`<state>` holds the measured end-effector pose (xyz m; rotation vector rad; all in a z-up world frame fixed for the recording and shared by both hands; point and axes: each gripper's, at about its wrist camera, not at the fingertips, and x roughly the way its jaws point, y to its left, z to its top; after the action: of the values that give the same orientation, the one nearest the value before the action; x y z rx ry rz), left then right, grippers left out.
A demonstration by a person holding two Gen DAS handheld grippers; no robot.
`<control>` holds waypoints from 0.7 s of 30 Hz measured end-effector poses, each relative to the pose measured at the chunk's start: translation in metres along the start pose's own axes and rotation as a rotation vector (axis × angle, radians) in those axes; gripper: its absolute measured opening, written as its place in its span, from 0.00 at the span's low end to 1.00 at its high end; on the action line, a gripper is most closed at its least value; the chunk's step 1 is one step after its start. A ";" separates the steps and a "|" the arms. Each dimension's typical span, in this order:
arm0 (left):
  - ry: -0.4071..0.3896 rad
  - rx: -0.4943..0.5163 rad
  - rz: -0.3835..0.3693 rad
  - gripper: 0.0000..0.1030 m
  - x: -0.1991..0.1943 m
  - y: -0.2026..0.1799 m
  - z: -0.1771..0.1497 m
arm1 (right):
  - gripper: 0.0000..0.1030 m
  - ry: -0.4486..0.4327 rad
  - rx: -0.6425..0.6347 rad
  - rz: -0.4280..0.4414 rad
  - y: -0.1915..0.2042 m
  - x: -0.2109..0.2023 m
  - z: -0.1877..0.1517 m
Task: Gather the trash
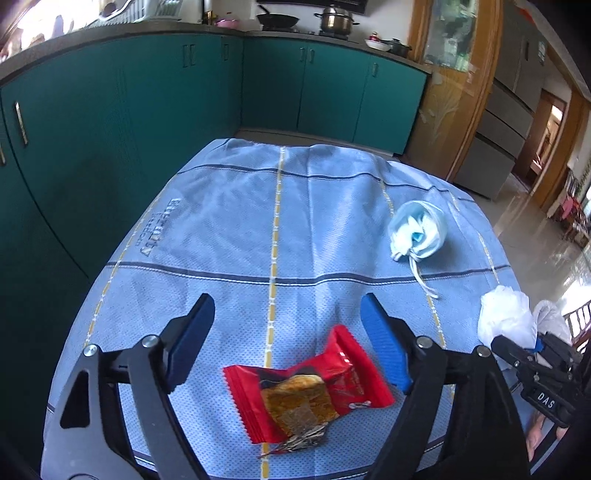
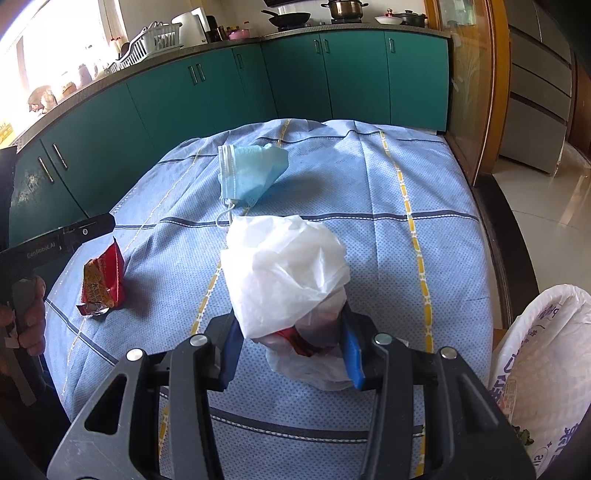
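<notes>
Jaws of the left gripper (image 1: 288, 328) were spread wide, nothing pinched; the red wrapper (image 1: 306, 391) was seen lying flat on the tablecloth (image 1: 221, 229) just behind their tips, its long axis crosswise. A white plastic bag (image 2: 288, 273) was pinched by the right gripper (image 2: 290, 347).

A table is covered by a light blue cloth (image 1: 229, 229) crossed with dark and yellow lines. Behind it, teal cabinets (image 1: 147, 110) run under a grey countertop (image 2: 147, 62). A black pan (image 1: 277, 19) and a steel pot (image 1: 335, 19) are seen on the stove.
</notes>
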<state>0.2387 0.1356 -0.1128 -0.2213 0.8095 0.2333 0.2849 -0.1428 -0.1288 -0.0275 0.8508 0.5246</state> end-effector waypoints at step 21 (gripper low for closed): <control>0.164 0.334 -0.002 0.86 0.013 -0.039 -0.051 | 0.44 0.002 -0.003 -0.009 0.000 -0.001 0.000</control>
<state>0.2232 0.0852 -0.1522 0.0743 0.9969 0.0760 0.2842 -0.1432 -0.1284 -0.0345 0.8510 0.5169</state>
